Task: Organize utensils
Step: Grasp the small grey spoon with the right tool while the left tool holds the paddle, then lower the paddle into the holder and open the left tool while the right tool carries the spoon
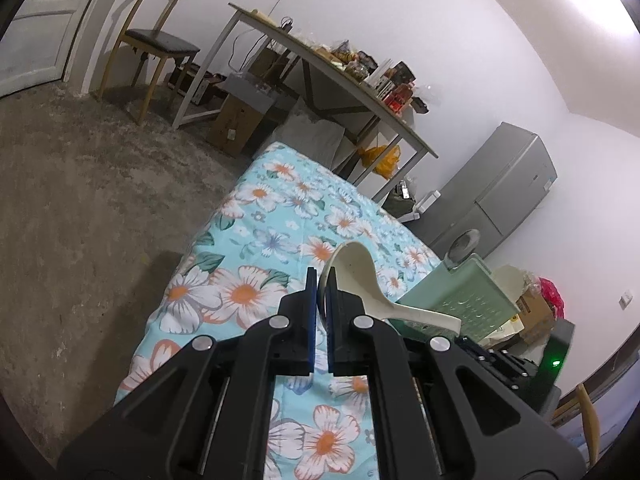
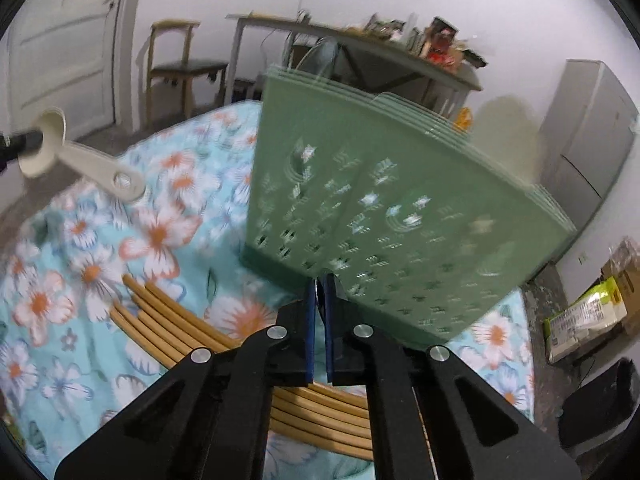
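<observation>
My left gripper (image 1: pixel 320 280) is shut on the bowl rim of a cream plastic spoon (image 1: pixel 356 268), holding it above the floral quilt (image 1: pixel 256 240) with its handle pointing right. In the right wrist view the same spoon (image 2: pixel 80 156) hangs at the left, pinched by a black finger (image 2: pixel 22 140). My right gripper (image 2: pixel 319 284) is shut on the lower edge of a pale green perforated basket (image 2: pixel 380 184), which is tilted and blurred. Several bamboo chopsticks (image 2: pixel 172 320) lie on the quilt under the right gripper. The basket (image 1: pixel 460 300) also shows just right of the spoon.
The quilt (image 2: pixel 80 280) covers a bed. Behind it stands a cluttered long table (image 1: pixel 360 92) with a wooden chair (image 1: pixel 156 40) and cardboard boxes (image 1: pixel 236 120) nearby. A grey fridge (image 1: pixel 500 188) stands at the right wall. Bare floor (image 1: pixel 80 200) lies left of the bed.
</observation>
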Demonstrator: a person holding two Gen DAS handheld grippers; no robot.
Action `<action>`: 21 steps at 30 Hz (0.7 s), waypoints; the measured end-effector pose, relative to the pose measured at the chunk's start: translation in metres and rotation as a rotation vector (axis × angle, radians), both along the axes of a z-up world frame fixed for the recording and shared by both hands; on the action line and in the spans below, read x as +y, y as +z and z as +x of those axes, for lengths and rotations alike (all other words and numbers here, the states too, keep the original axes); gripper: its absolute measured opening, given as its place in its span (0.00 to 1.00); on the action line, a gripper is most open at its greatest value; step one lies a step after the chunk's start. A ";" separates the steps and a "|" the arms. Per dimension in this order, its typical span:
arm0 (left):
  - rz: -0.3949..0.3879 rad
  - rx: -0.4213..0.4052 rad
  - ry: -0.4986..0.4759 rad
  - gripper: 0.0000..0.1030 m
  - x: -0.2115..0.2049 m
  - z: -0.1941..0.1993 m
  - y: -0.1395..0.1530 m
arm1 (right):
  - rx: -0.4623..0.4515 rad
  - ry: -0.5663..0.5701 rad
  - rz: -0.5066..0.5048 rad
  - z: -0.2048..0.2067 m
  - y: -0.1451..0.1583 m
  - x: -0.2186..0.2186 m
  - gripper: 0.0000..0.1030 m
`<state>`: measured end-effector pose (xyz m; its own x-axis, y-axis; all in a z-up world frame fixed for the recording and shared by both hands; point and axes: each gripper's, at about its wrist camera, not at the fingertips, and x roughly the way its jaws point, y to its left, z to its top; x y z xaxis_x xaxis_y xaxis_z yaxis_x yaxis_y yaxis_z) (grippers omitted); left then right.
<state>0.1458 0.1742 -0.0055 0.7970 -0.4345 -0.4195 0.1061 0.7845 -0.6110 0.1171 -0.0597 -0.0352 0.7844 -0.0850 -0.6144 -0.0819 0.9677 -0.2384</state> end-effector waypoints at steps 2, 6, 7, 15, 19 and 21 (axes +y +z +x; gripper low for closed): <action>0.000 -0.016 -0.001 0.02 -0.001 -0.003 0.005 | -0.034 -0.021 0.023 -0.007 0.013 -0.009 0.03; 0.000 -0.060 -0.020 0.02 -0.008 -0.007 0.021 | -0.107 -0.074 0.071 -0.020 0.038 -0.031 0.03; -0.001 -0.071 -0.027 0.02 -0.010 -0.008 0.025 | -0.124 -0.089 0.092 -0.025 0.045 -0.038 0.03; 0.015 -0.183 -0.070 0.02 -0.036 -0.010 0.065 | -0.206 -0.171 0.185 -0.056 0.061 -0.078 0.02; 0.078 -0.254 -0.076 0.02 -0.055 -0.006 0.094 | -0.233 -0.184 0.215 -0.066 0.064 -0.088 0.02; 0.129 -0.289 -0.073 0.02 -0.066 -0.004 0.108 | -0.245 -0.185 0.227 -0.070 0.066 -0.092 0.02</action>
